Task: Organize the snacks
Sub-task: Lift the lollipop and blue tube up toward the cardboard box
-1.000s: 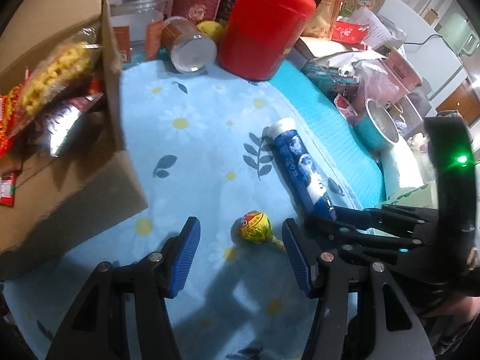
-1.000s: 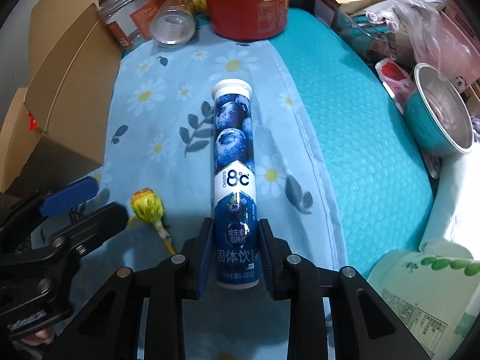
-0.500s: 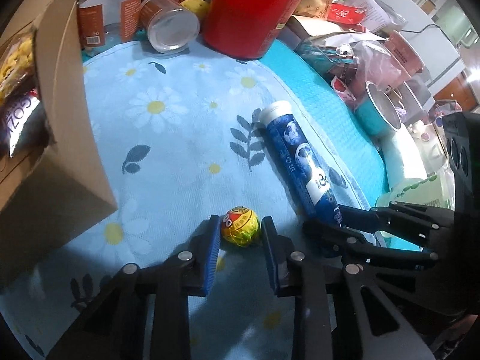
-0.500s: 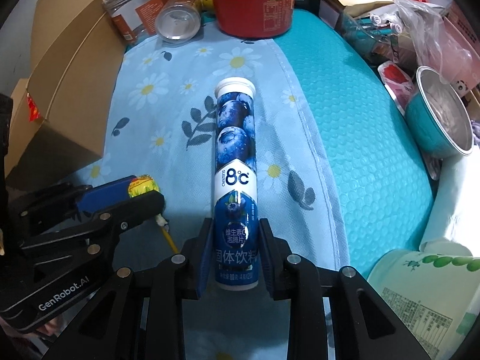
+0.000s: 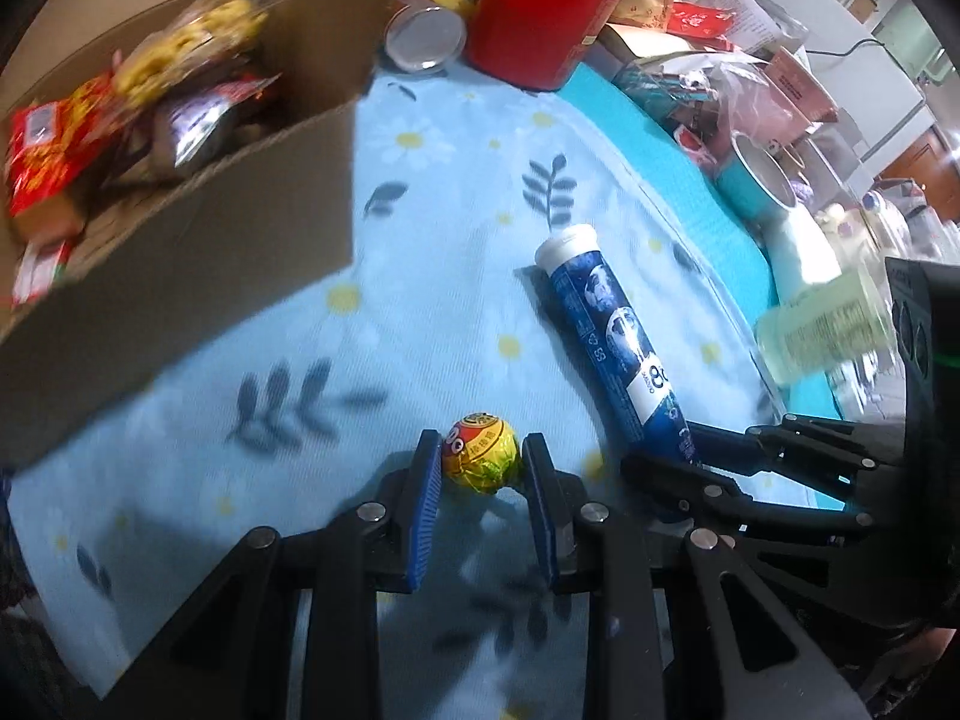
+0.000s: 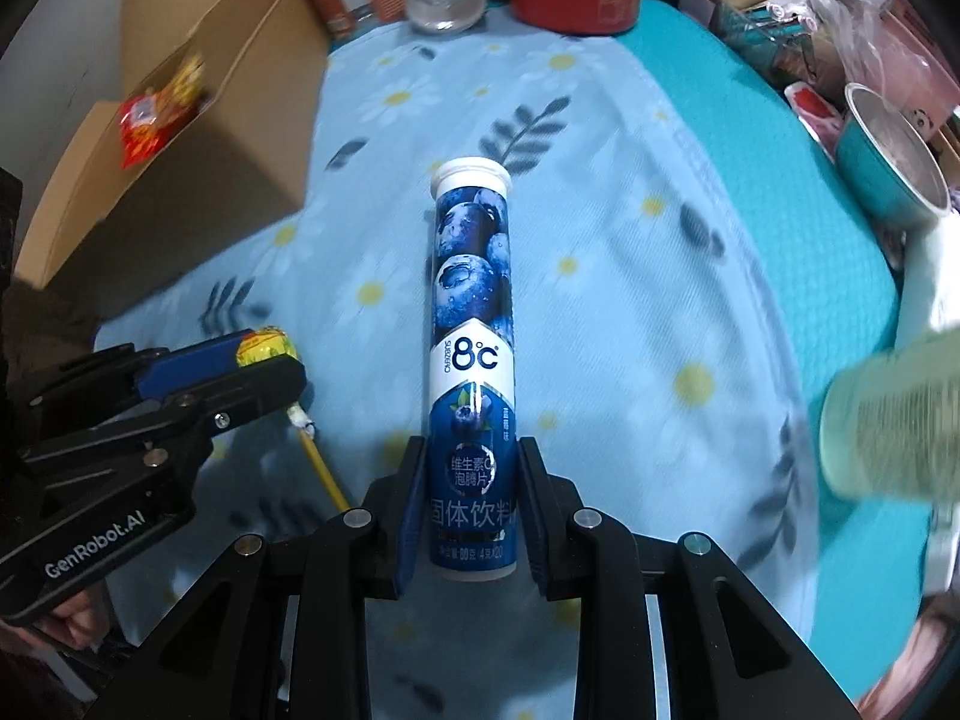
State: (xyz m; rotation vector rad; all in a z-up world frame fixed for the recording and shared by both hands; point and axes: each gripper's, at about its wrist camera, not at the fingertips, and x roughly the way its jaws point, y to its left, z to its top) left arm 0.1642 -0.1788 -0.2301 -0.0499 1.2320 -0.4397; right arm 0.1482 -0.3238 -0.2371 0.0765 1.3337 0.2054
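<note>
**Two snacks gripped**

Two grips held at once: my left gripper (image 5: 480,468) pinched the lollipop (image 5: 480,459), my right gripper (image 6: 472,495) clamped the blue tube (image 6: 472,324), both above the flowered cloth (image 5: 432,312) beside the cardboard box (image 5: 198,252).

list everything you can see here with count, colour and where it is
lollipop: 1, yellow wrapper, yellow stick, clamped in the left tool
drink tablet tube: 1, blue with white cap, its base end clamped in the right tool
cardboard box: 1, brown, open, left side of the cloth
snack packets: several, red, yellow and silver, inside the box
canister: 1, red, far edge of the cloth
clear jar: 1, on its side, left of the canister
floral cloth: 1, light blue with daisies, under everything
mat: 1, teal, right of the cloth
bowl: 1, teal outside, metal inside, far right
left tool: 1, black with blue pads, shut
right tool: 1, black with blue pads, shut
</note>
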